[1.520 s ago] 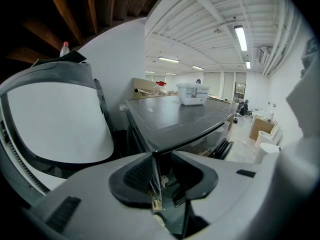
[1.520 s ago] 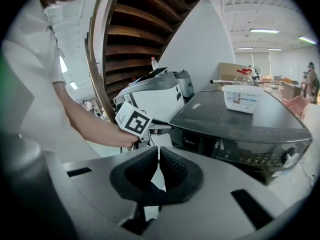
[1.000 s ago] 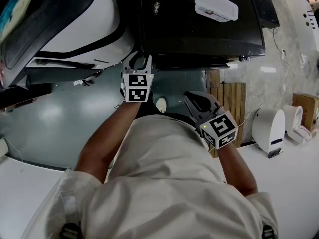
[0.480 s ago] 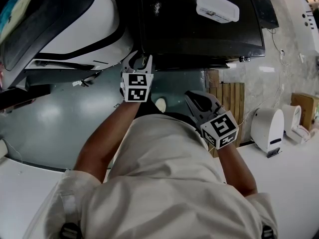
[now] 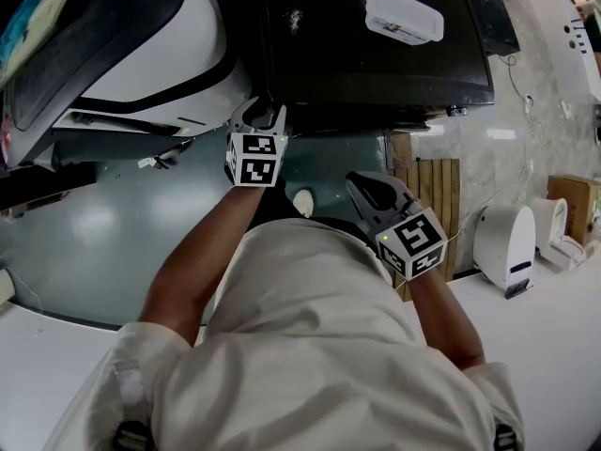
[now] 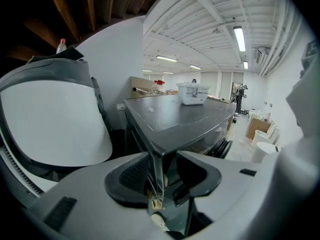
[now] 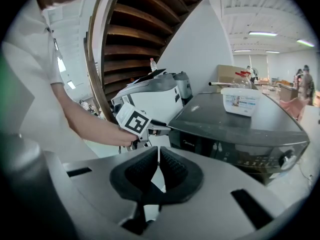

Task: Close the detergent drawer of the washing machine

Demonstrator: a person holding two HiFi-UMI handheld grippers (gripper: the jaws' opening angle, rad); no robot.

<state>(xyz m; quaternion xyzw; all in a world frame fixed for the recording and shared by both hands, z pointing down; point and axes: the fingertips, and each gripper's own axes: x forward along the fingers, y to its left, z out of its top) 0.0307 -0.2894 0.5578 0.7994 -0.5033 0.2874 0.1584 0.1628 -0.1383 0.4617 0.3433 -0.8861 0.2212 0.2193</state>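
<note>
at the washing machine [image 5: 329, 54] front corner, my left tool [image 5: 260, 113] is opening, corner edge loose between its jaws; detergent drawer [image 7: 186, 138] sits just ahead, seemingly flush. right tool [image 5: 364, 184], jaws together and empty, hangs farther back.

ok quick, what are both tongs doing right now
Left tongs: opening, washer's corner between them, not gripped.
Right tongs: closed, empty.
</note>
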